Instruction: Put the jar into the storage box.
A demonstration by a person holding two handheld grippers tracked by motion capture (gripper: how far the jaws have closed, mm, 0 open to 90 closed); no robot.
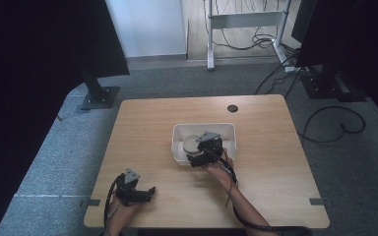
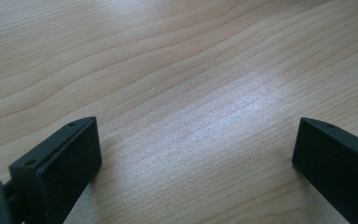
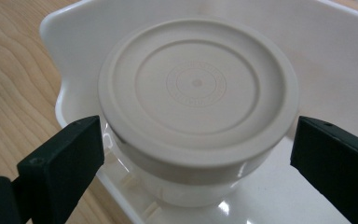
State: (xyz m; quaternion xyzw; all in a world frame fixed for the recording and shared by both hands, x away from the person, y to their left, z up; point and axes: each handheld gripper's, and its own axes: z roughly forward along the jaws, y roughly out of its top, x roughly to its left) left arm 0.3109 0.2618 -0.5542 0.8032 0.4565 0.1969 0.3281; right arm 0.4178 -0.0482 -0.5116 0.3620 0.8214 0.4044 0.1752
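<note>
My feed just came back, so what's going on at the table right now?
A person works at a wooden table with a gripper in each hand. The right gripper is over the white bin, jaws open on either side of a lidded tub that stands in the bin; they do not look closed on it yet. The left gripper sits near the table's front left, open, with bare wood between its jaws.
</note>
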